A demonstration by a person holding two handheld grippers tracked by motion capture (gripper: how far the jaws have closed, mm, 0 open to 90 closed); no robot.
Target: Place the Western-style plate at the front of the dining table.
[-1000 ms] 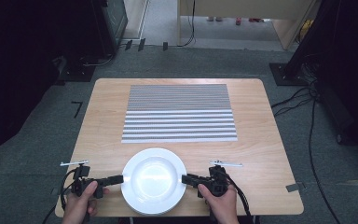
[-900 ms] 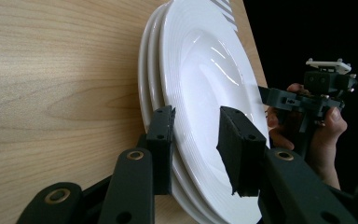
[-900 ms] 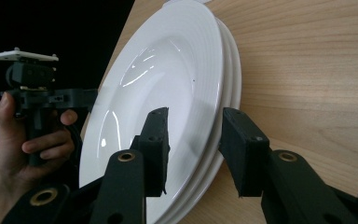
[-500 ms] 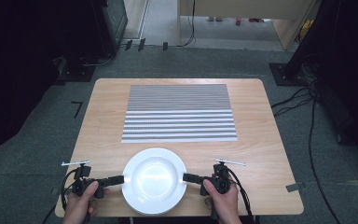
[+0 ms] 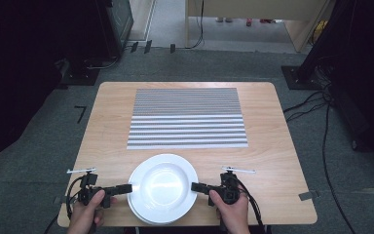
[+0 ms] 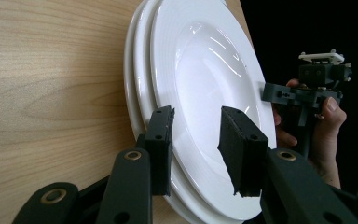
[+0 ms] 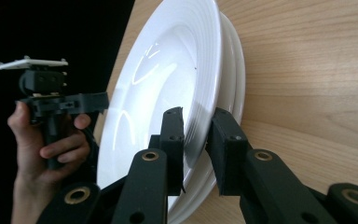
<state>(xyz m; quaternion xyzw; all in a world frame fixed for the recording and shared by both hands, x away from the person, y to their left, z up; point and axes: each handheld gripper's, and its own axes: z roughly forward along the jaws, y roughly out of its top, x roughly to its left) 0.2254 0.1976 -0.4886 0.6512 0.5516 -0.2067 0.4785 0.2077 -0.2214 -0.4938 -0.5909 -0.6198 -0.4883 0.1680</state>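
Observation:
A stack of white deep plates (image 5: 163,187) sits at the table's near edge between my two grippers. My left gripper (image 5: 126,188) is at the stack's left rim. In the left gripper view the left gripper (image 6: 196,140) is open, its jaws straddling the top plate's (image 6: 205,70) rim, one under it and one over it. My right gripper (image 5: 195,185) is at the right rim. In the right gripper view the right gripper (image 7: 196,140) has its jaws pinched on the top plate's (image 7: 168,70) edge.
A grey striped placemat (image 5: 187,117) lies across the middle and far part of the wooden table (image 5: 272,146). Dark equipment and cables stand on the floor around the table. The plates slightly overhang the near edge.
Both hands stay almost still at the plate's rims. The right hand has shifted very slightly.

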